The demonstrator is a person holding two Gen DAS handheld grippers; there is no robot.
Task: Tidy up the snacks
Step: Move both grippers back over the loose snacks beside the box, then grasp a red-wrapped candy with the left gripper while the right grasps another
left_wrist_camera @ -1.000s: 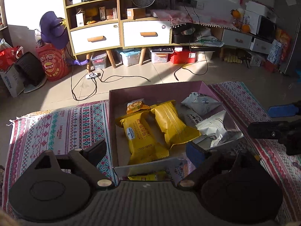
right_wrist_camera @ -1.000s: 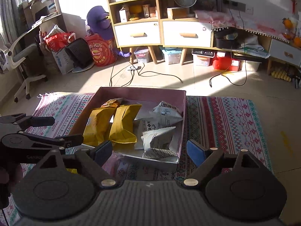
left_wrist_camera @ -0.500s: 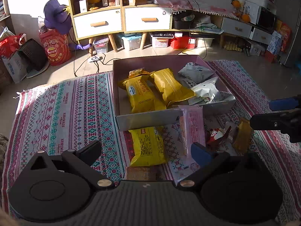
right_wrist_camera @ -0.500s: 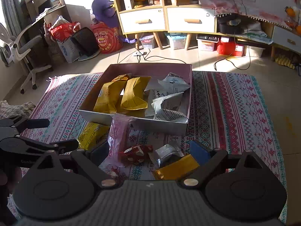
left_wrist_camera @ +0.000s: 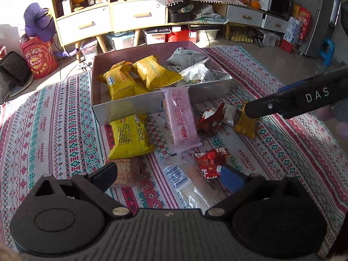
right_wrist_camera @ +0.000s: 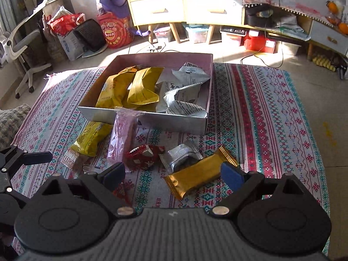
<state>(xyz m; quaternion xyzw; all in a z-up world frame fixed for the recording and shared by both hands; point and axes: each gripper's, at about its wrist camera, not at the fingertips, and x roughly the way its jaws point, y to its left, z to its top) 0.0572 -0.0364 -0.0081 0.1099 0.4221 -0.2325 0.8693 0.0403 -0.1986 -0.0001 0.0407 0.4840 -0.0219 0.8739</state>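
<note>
A shallow grey box (left_wrist_camera: 152, 106) (right_wrist_camera: 174, 121) on the patterned rug holds yellow packets (left_wrist_camera: 121, 84) and white packets (left_wrist_camera: 195, 74). In front of it lie a yellow packet (left_wrist_camera: 128, 134), a pink packet (left_wrist_camera: 181, 119), red wrappers (left_wrist_camera: 208, 119), a silver packet (right_wrist_camera: 182, 155) and a gold bar (right_wrist_camera: 200, 173). My left gripper (left_wrist_camera: 167, 173) is open above a clear barcode packet (left_wrist_camera: 184, 184), beside a brown cracker block (left_wrist_camera: 126, 171). My right gripper (right_wrist_camera: 173, 171) hovers with its jaws opening. The gold bar lies between them, near the right pad, and is not pressed.
The rug (left_wrist_camera: 54, 130) covers the floor around the box. Behind it stand wooden drawer shelves (left_wrist_camera: 97, 21), storage bins, cables, a red snack bag (left_wrist_camera: 41, 58) and an office chair (right_wrist_camera: 19, 43). A grey cushion (right_wrist_camera: 10, 119) lies at the rug's left edge.
Both grippers have drawn back from the box and dipped toward the rug, bringing the loose snacks in front of it into view. Their jaws stand a little wider.
</note>
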